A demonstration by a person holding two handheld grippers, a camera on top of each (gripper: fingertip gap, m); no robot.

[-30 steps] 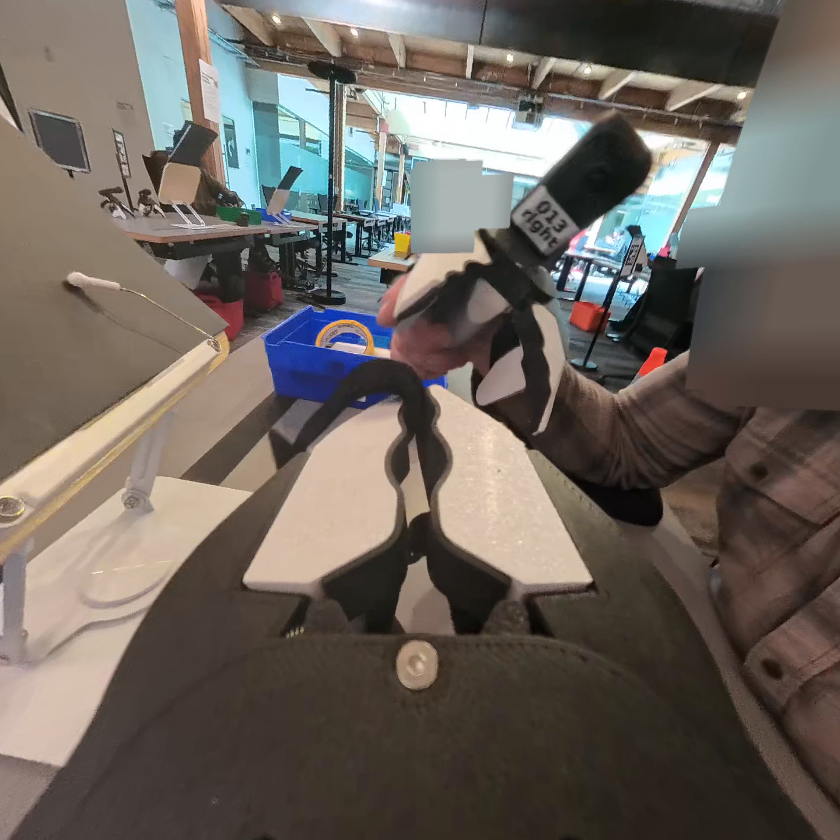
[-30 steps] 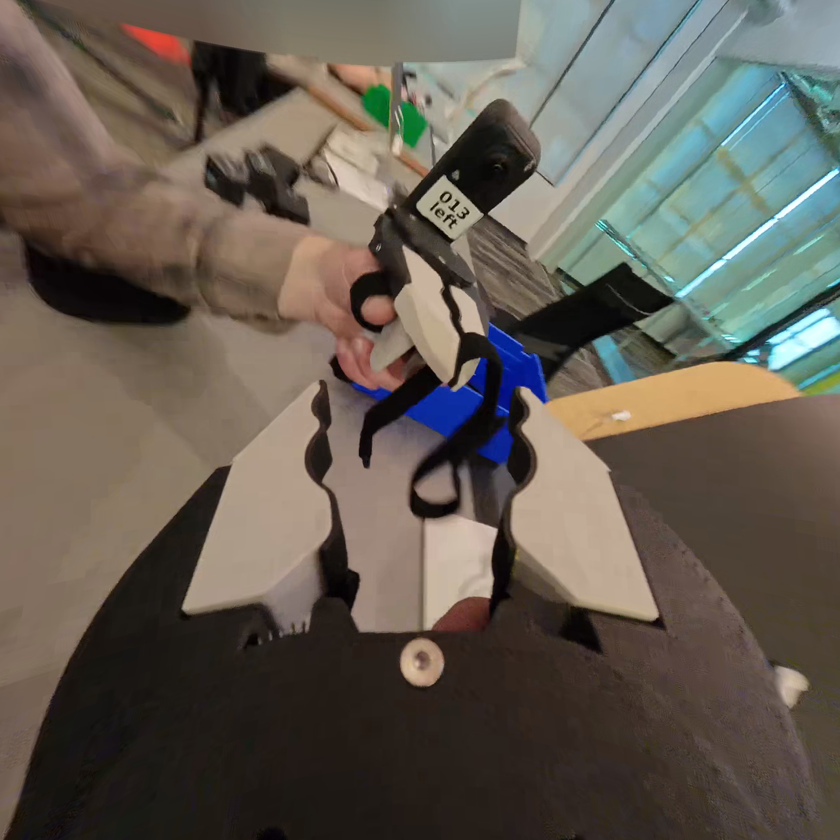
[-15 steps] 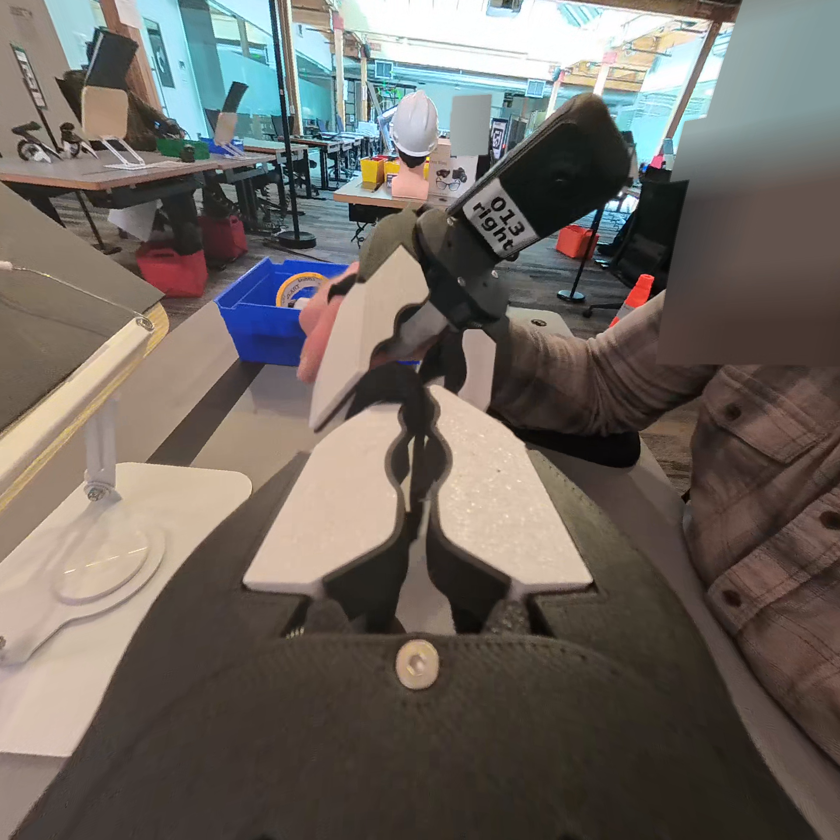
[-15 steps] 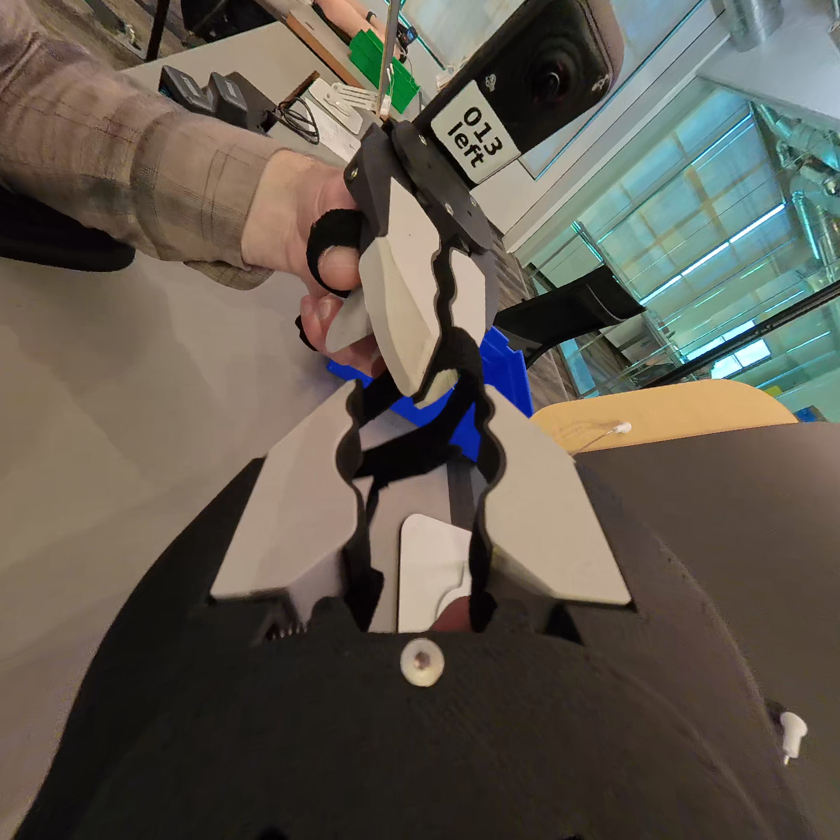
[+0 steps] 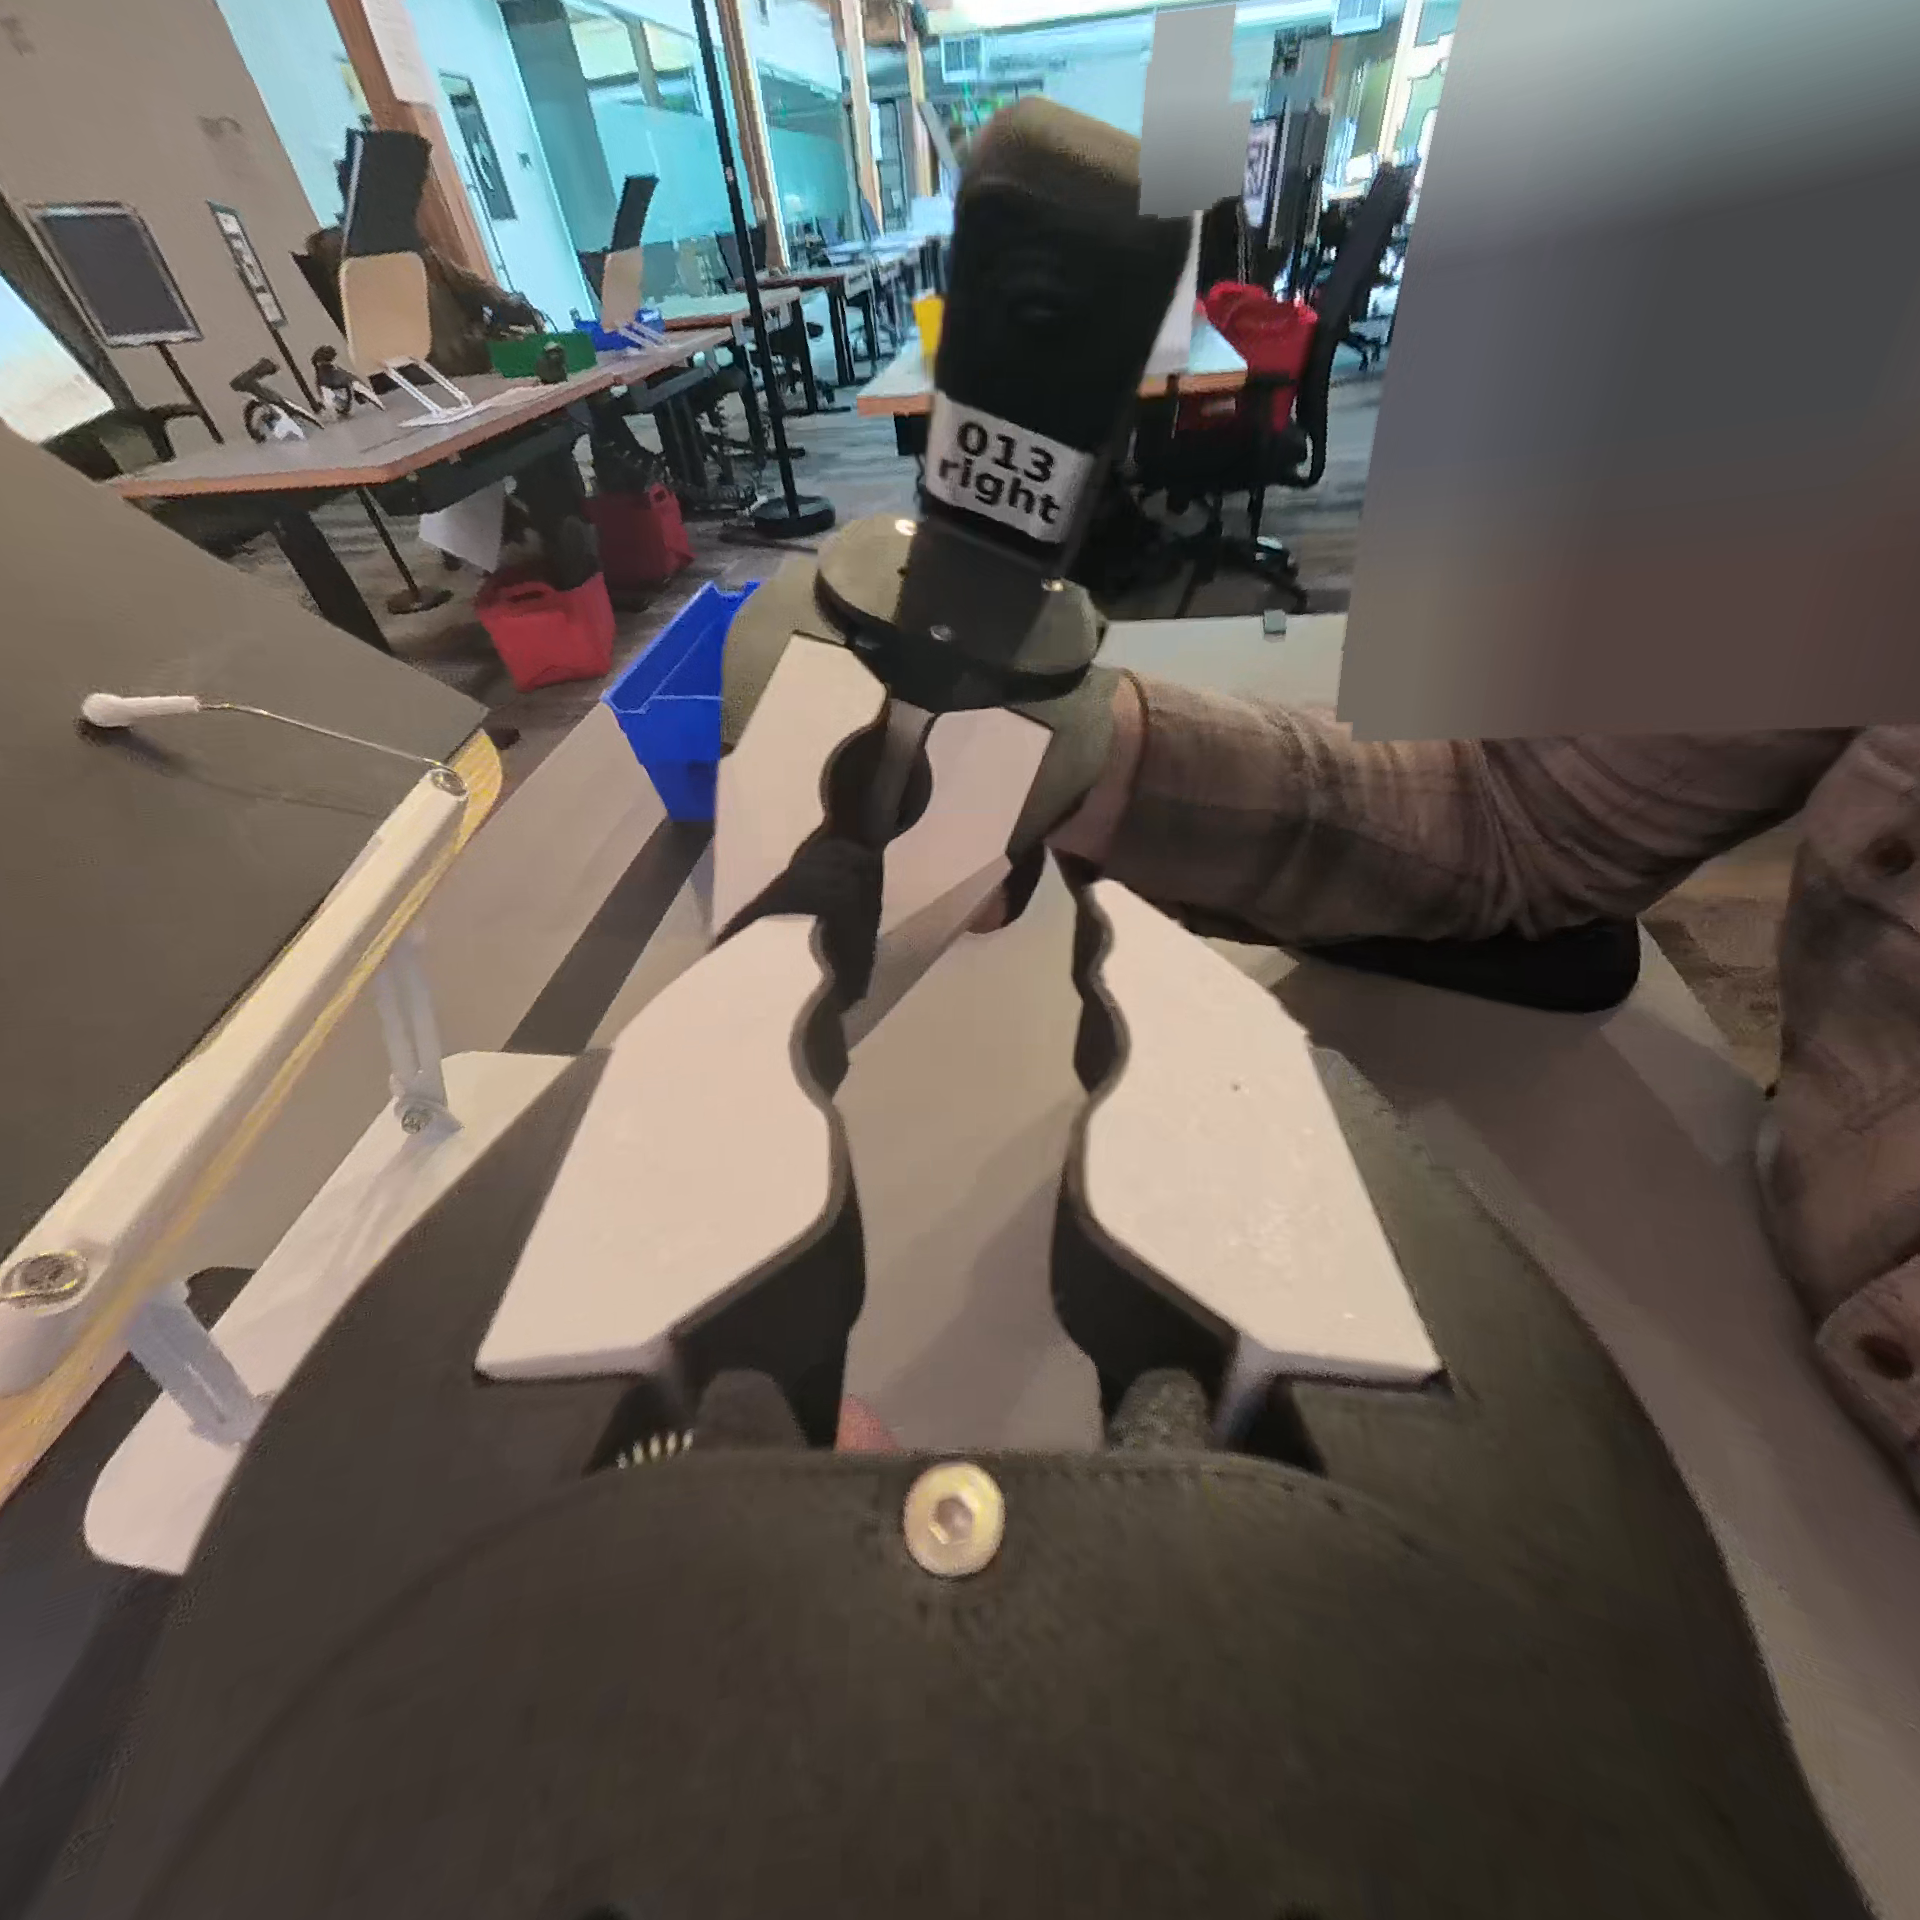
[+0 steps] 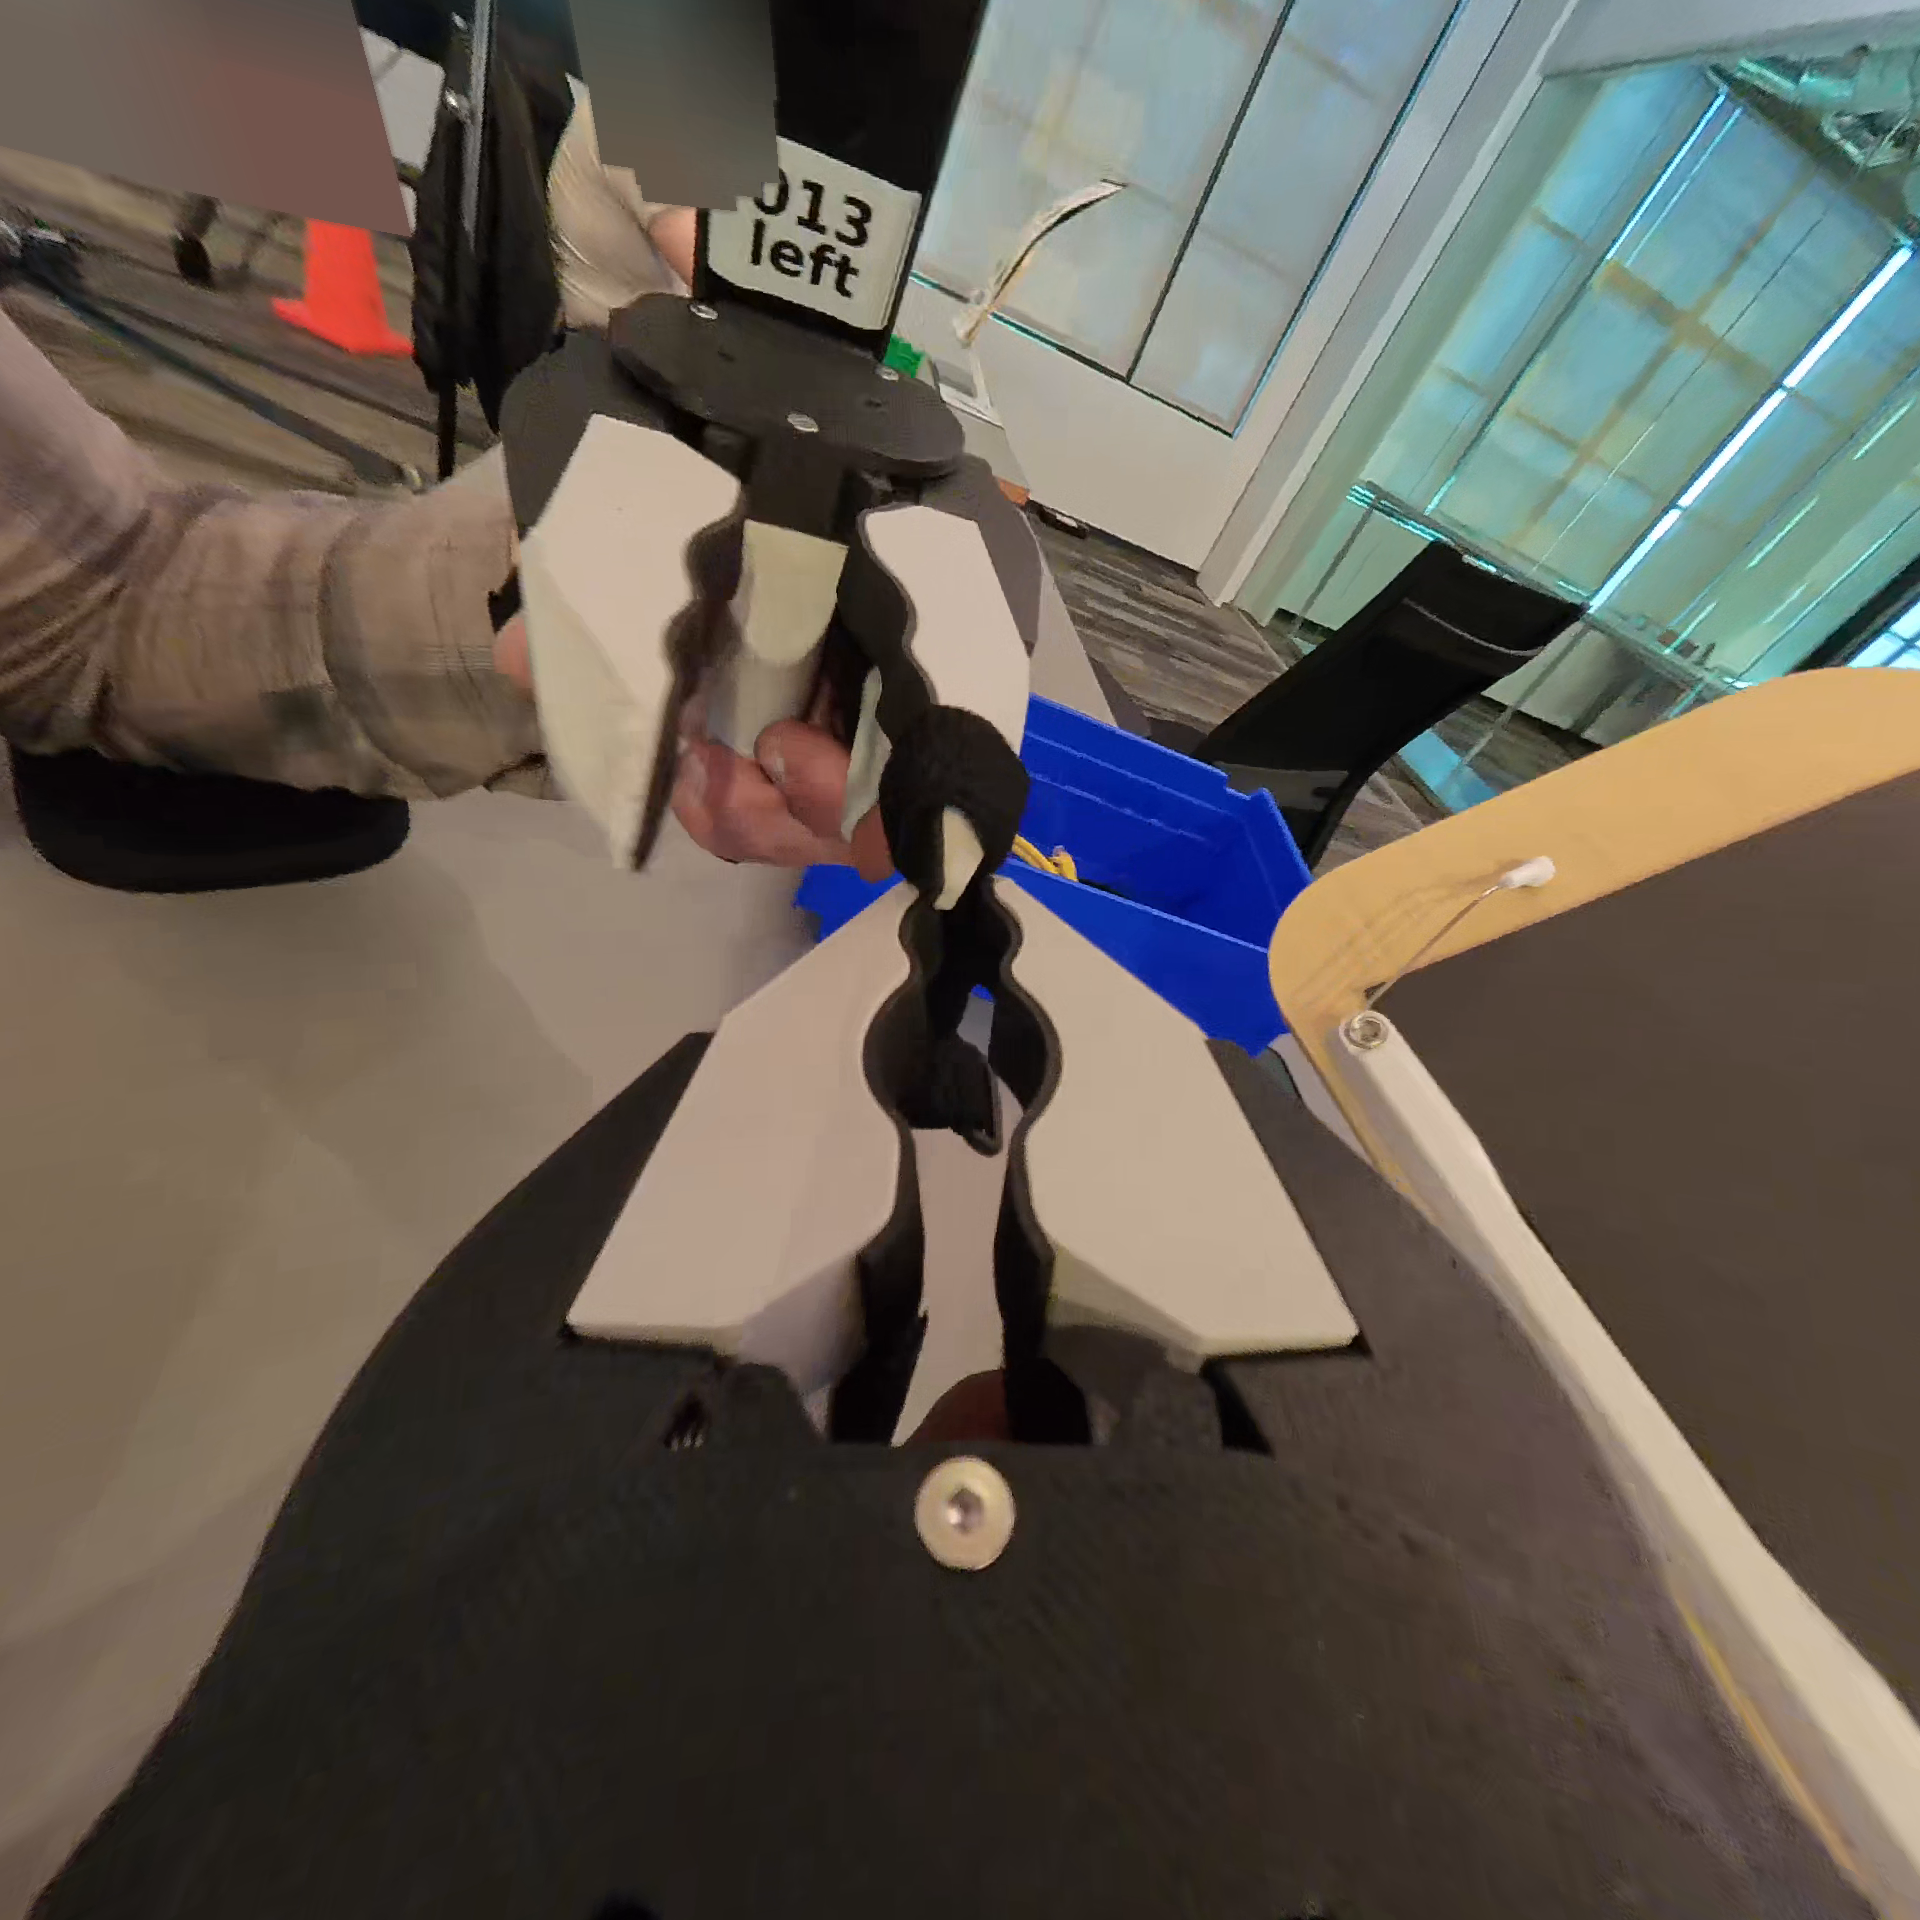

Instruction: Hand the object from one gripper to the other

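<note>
The grey tabletop (image 6: 260, 1091) is spreading under an open office of desks and glass walls, a blue plastic bin (image 6: 1164, 883) sitting behind. The right gripper (image 6: 951, 935) is now pinching the black fabric strap (image 6: 951, 997), half a second after merely closing in. The left gripper (image 5: 945, 966) is spreading wide, strap released.

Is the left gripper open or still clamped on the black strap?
Open. The left gripper shows a wide gap between its fingers, while the right gripper is shut on the black strap.
</note>
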